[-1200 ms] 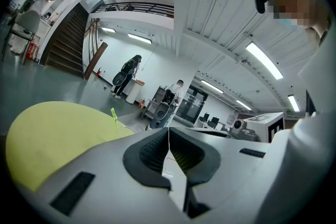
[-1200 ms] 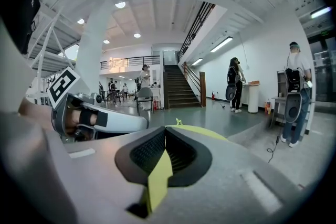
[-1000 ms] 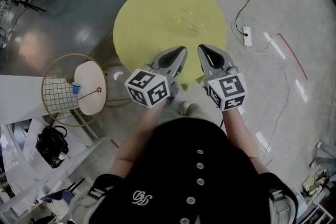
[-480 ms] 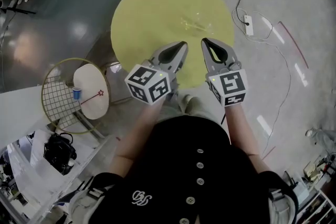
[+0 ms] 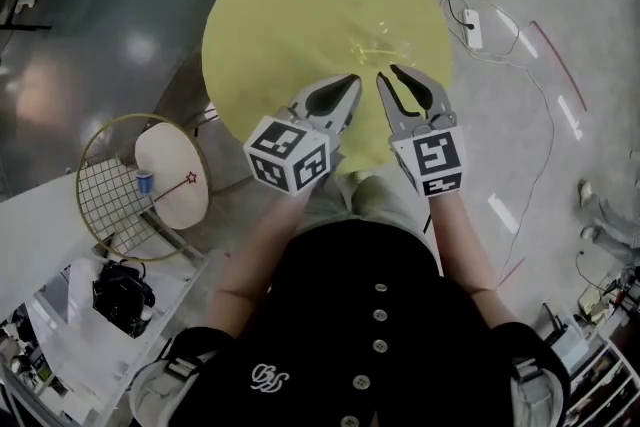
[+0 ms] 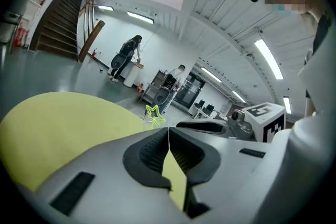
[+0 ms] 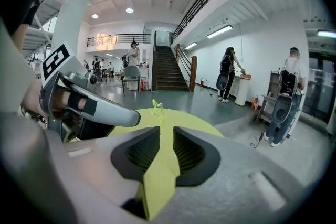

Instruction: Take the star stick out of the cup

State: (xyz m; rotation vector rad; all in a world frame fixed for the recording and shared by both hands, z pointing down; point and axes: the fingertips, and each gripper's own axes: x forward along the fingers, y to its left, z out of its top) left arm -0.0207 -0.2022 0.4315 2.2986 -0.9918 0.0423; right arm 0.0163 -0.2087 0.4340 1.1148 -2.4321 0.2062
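Both grippers hover over near edge of yellow round table [image 5: 290,5], centre frame; left gripper [image 5: 352,81] clenched, jaw tips touching, nothing between; right gripper [image 5: 386,75] a crack apart, only tabletop showing through gap, empty; yellow star stick [image 5: 372,46] stands in clear cup [image 5: 386,39] on table, just beyond tips, star head up; at lower left, red star stick [image 5: 176,182] lies on white round board [image 5: 165,147], well apart from grippers.
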